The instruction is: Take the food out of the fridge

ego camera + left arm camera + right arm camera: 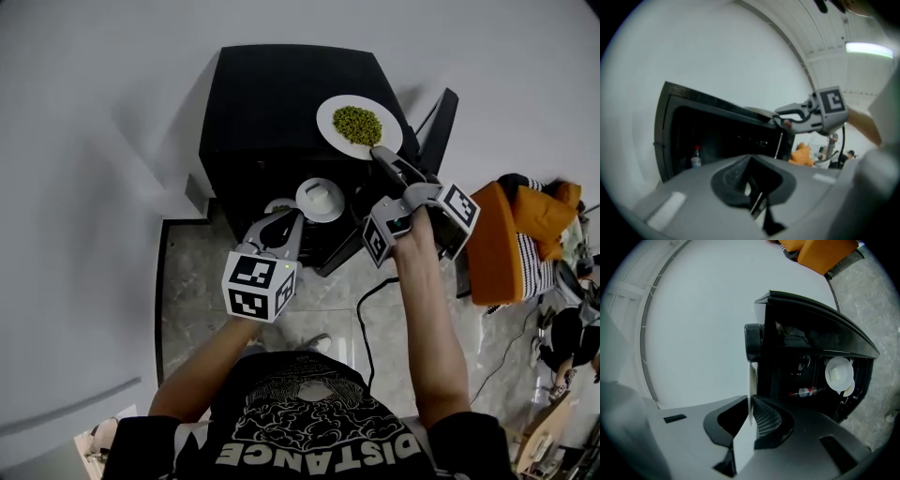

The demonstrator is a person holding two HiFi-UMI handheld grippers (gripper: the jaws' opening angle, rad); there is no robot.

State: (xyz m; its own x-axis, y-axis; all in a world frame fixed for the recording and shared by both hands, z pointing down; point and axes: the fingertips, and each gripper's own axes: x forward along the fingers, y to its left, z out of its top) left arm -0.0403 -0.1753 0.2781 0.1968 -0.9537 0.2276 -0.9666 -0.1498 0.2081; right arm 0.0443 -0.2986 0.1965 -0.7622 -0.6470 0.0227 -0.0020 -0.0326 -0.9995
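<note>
- Grey stone floor (319, 309) lies below the person, and a black cable (373, 309) trails across it.
- The left tool (292, 217) hangs low before the open fridge (272, 103), its 2 jaws clenched together.
- Just past its tips, at the fridge's opening, are 2 dishes: a round white dish (320, 199) and, beside it, a partly hidden plate (278, 203).
- Deeper inside, a small red-capped bottle (695, 159) stands upright.
- The right tool (380, 153) reaches higher and grasps the rim of a white plate (330, 111), with the thin edge pinched between its pads.
- This plate carries green food (357, 125) and sits level over the fridge's top, outside the compartment. I cannot tell whether it rests there.
- The fridge door (439, 122) stands open at the right.
- A white wall (112, 112) backs everything.
</note>
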